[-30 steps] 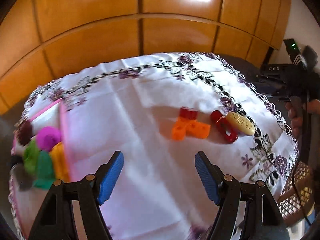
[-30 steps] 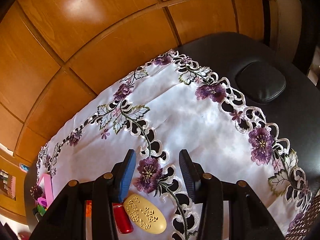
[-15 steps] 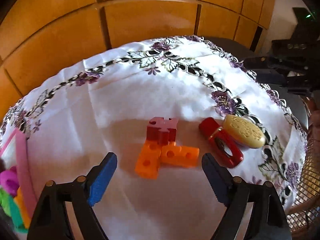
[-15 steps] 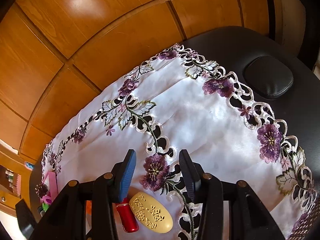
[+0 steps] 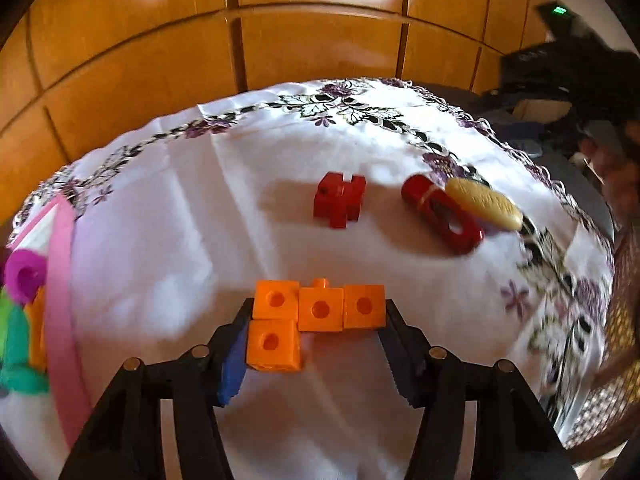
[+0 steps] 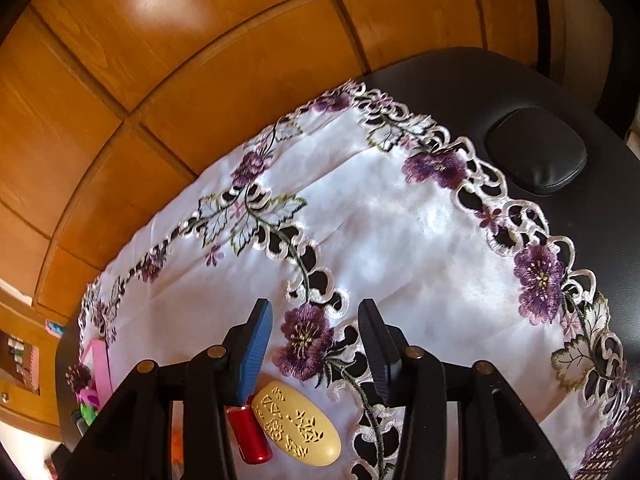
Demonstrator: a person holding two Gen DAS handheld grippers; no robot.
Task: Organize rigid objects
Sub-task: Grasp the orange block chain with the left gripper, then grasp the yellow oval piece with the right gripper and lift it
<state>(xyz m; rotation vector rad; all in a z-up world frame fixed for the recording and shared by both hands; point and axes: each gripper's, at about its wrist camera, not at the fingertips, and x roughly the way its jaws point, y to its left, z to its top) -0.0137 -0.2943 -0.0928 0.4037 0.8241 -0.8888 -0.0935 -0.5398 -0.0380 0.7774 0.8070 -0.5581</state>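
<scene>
At the left edge of my left wrist view sits a pink tray, its contents only partly in frame: a magenta ring-shaped piece on top, with green and orange pieces beneath it, all blurred. The right wrist view catches the same tray small and far off, with too little detail to sort what it holds.

My left gripper is clamped on the orange linked cubes, the blue pads pressing the two ends of the three-cube row. That row runs left to right across the view, with a fourth cube hanging under its left end, making an L; the round holes face the camera. The piece appears lifted above the white embroidered tablecloth.

Beyond it on the cloth lie a red block, then to the right a red oblong piece with the yellow oval touching its far side, both long axes slanting from upper left to lower right.

My right gripper stands open and holds nothing, hovering over a purple flower in the cloth's border. Only this view shows the yellow oval's carved pattern, the black table past the cloth and a black cushion on it.
</scene>
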